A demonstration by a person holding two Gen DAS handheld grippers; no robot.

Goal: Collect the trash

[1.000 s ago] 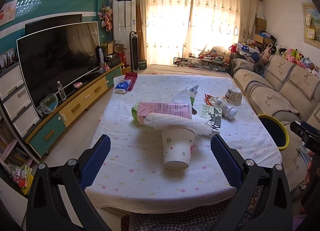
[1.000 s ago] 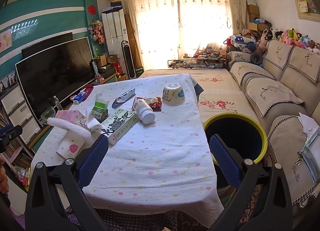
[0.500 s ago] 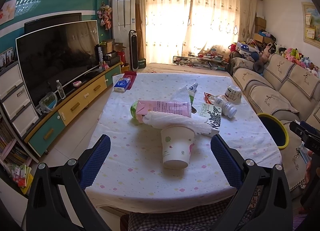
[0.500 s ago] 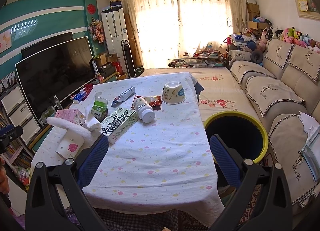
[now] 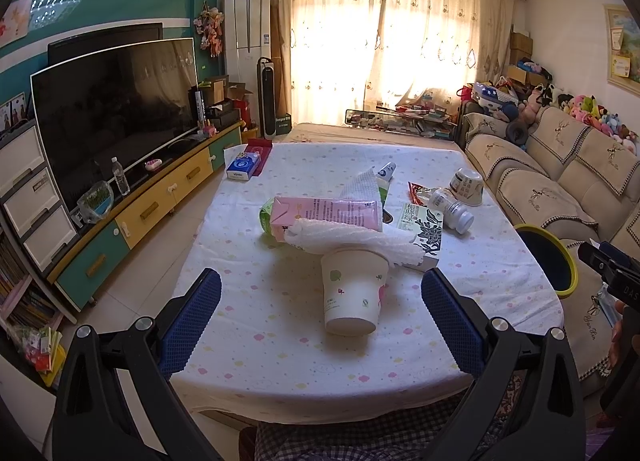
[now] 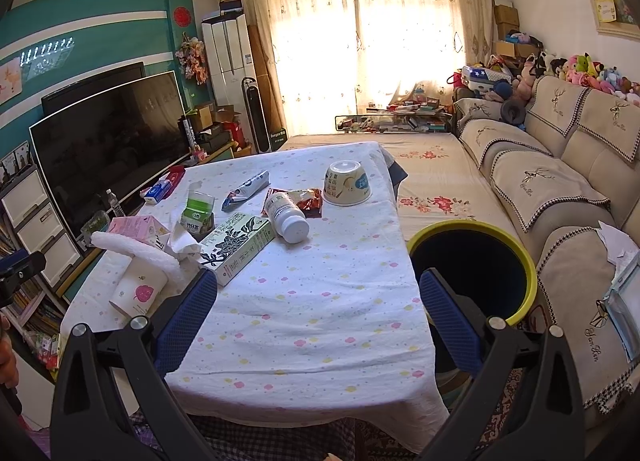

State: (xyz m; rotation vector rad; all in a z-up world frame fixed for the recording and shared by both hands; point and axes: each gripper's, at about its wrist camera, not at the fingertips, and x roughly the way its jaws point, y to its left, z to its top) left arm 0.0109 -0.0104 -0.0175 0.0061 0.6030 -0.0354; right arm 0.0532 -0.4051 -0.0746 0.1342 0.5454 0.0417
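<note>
Both tools hang spread wide and empty at the near edge of the counter [image 6: 320,301], so no piece has been lifted yet. The left tool [image 5: 321,309] lines up on the paper cup [image 5: 354,293], which lies nearest and carries a crumpled white wrap [image 5: 344,237] across its rim, an easy first grab. The right tool [image 6: 318,309] sits just beside the yellow-rimmed bin [image 6: 520,257], probably so drops are short; the pill bottle [image 6: 286,215] and patterned box [image 6: 238,245] lie farther in.
</note>
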